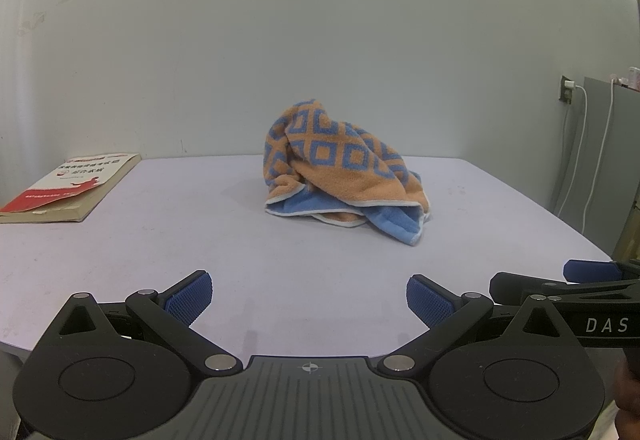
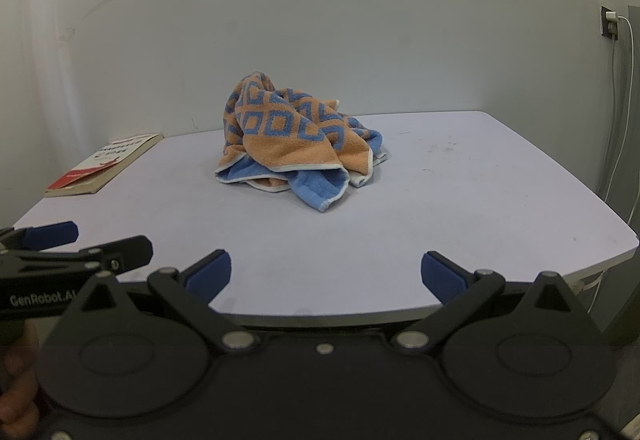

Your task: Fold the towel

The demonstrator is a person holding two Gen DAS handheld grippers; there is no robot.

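An orange towel (image 1: 340, 168) with blue square patterns and a plain blue underside lies crumpled in a heap near the middle of the pale table (image 1: 200, 240). It also shows in the right wrist view (image 2: 296, 144). My left gripper (image 1: 309, 298) is open and empty, low over the table's near edge, well short of the towel. My right gripper (image 2: 326, 272) is open and empty at the near edge too. The right gripper shows at the right edge of the left wrist view (image 1: 560, 286). The left gripper shows at the left edge of the right wrist view (image 2: 76, 244).
A red and white book (image 1: 68, 188) lies at the table's far left corner, also in the right wrist view (image 2: 106, 164). A wall stands behind the table. A socket with white cables (image 1: 580, 144) and a grey cabinet (image 1: 616, 160) stand to the right.
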